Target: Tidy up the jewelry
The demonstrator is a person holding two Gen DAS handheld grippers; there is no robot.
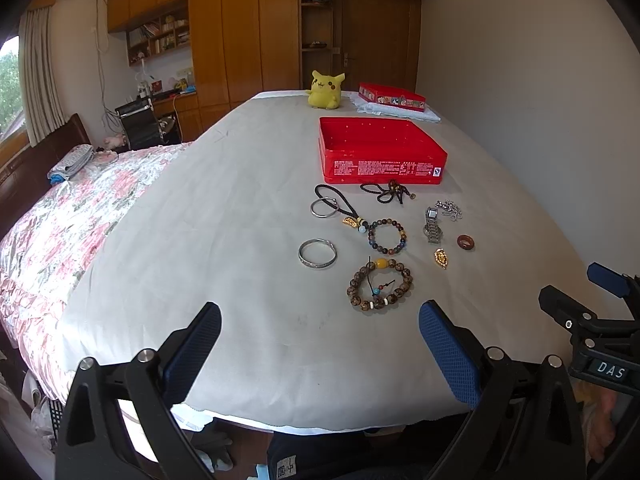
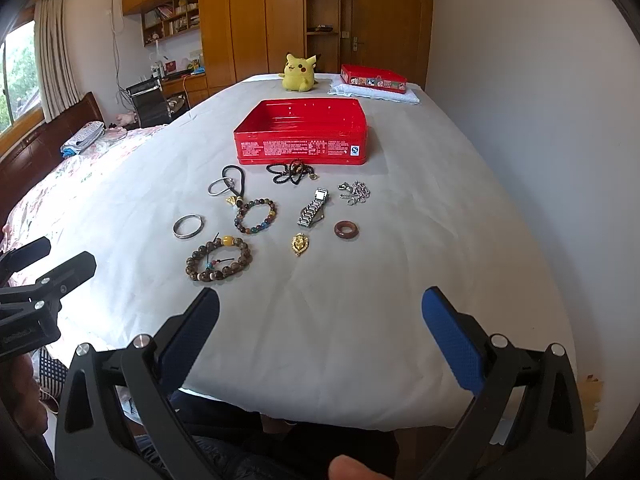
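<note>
An open red tin box (image 1: 380,152) (image 2: 304,132) stands on the white cloth. In front of it lie several jewelry pieces: a brown bead bracelet (image 1: 379,286) (image 2: 218,260), a multicolour bead bracelet (image 1: 386,236) (image 2: 256,216), a silver bangle (image 1: 317,253) (image 2: 188,226), a metal watch (image 1: 433,224) (image 2: 314,208), a gold pendant (image 1: 441,258) (image 2: 299,244), a brown ring (image 1: 465,242) (image 2: 346,230), a silver chain (image 1: 450,209) (image 2: 355,192) and black cords (image 1: 386,192) (image 2: 292,172). My left gripper (image 1: 320,320) and right gripper (image 2: 320,304) are open and empty, near the table's front edge, short of the jewelry.
A yellow plush toy (image 1: 325,90) (image 2: 298,73) and the red tin lid (image 1: 391,96) (image 2: 373,79) on a folded white cloth sit at the table's far end. A bed with a floral cover (image 1: 72,216) lies to the left. A wall (image 2: 520,120) runs along the right.
</note>
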